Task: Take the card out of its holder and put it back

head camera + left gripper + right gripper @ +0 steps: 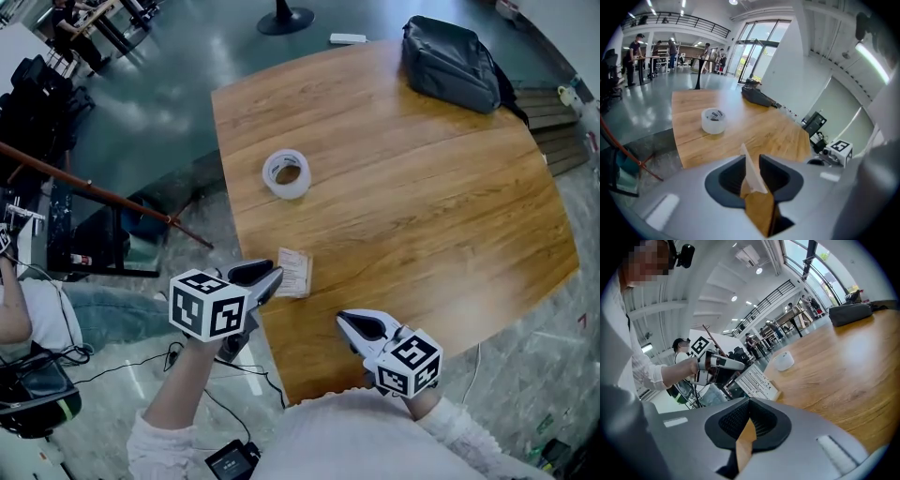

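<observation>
A pale printed card in its holder [294, 272] lies flat at the left edge of the wooden table [422, 206]. My left gripper [272, 278] reaches it from the left. In the left gripper view the card's white edge [751, 171] stands upright between the jaws of the left gripper [751, 159], which are apart, with a gap showing beside it. My right gripper [349, 322] hovers over the table's near edge, to the right of the card and apart from it, jaws together and empty. The right gripper view shows the card [759, 380] and the left gripper [726, 364].
A roll of clear tape [286, 173] sits on the table beyond the card. A grey bag [452, 64] rests at the far right corner. A reddish pole [94, 192] slants over the floor on the left. People stand at tables far back [670, 49].
</observation>
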{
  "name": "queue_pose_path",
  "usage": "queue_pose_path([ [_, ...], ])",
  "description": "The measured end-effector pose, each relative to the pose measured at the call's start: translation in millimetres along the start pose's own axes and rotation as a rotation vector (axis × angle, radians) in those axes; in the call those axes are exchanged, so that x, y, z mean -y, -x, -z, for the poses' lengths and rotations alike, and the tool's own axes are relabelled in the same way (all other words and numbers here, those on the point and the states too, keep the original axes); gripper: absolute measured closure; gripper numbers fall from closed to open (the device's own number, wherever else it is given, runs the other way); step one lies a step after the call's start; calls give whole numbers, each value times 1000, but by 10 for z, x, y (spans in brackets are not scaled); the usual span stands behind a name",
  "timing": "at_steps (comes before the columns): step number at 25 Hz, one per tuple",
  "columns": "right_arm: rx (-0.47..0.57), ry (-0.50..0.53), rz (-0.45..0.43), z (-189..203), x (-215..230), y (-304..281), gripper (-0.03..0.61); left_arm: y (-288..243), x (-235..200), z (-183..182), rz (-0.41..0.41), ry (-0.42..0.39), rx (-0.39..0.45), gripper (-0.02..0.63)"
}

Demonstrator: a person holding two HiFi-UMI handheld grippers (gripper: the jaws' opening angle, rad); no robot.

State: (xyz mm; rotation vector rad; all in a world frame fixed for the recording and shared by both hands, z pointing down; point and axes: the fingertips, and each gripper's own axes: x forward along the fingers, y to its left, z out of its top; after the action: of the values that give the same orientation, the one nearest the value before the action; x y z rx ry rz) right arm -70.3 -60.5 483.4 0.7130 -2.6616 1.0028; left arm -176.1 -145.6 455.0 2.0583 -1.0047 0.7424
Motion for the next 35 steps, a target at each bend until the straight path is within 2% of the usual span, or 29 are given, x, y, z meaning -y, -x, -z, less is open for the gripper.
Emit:
queue_pose_path([
  [3,7,-3,3,-30,62,-13,581,-87,29,13,30,34,-49,528],
  [8,15,-15,-2,-71,92,-38,581,-150,-17,35,-6,33,-98,515],
  [13,15,-23,-12,-73,119,-75,581,-234,-28,106,7,53,-149,517],
  [20,26,-29,-9,-103,159,-84,581,-281,-30,93,52,43,-152,531],
  [25,30,-34,-14,-109,163,-99,581,-279,-75,75,53,79,-148,545],
  [29,33,-36,-14,-106,162,-103,581,-262,-114,98,16,42,-184,592],
  [35,40,-38,-7,-116,167,-72,581,-268,-59,118,-10,-35,-215,592],
])
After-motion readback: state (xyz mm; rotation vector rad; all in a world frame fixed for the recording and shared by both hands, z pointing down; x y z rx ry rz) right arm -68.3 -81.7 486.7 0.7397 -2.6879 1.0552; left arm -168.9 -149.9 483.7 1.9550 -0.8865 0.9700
